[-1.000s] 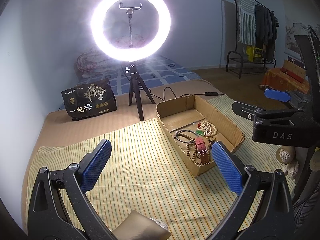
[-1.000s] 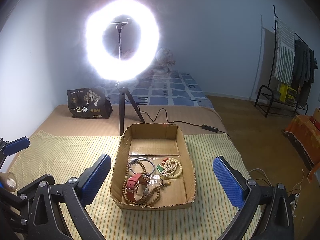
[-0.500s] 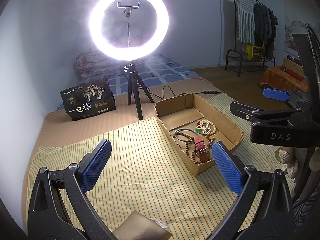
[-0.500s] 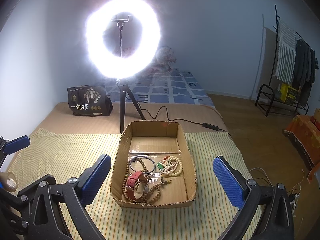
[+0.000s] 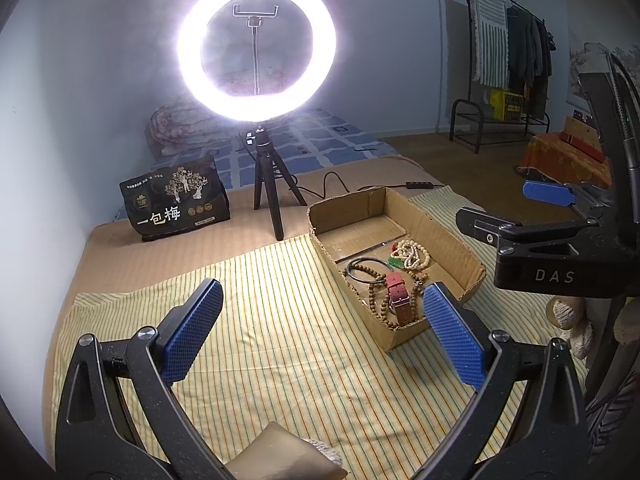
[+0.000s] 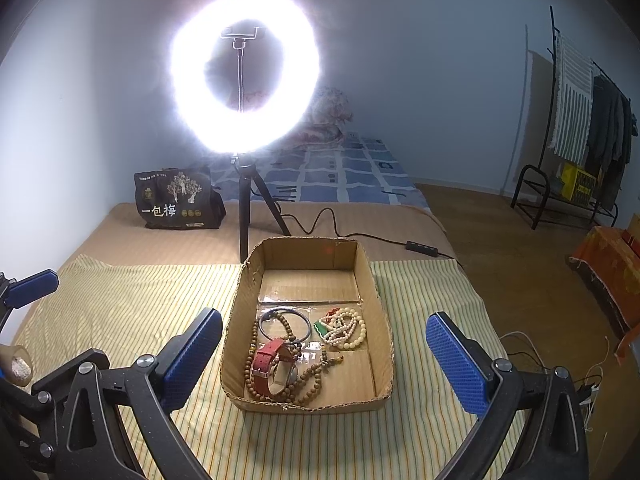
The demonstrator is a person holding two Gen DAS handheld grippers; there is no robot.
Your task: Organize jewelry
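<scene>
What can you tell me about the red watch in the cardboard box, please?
The red watch has a strap that looks like red leather with punched holes, and a round pale dial in a metal-looking case. It lies tilted at the near left of the cardboard box, resting on and tangled with the brown bead string. Its strap end reaches toward the dark bangle. Neither gripper touches it.

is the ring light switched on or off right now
On. The ring light glows bright white, flaring over its stand and the wall behind.
</scene>
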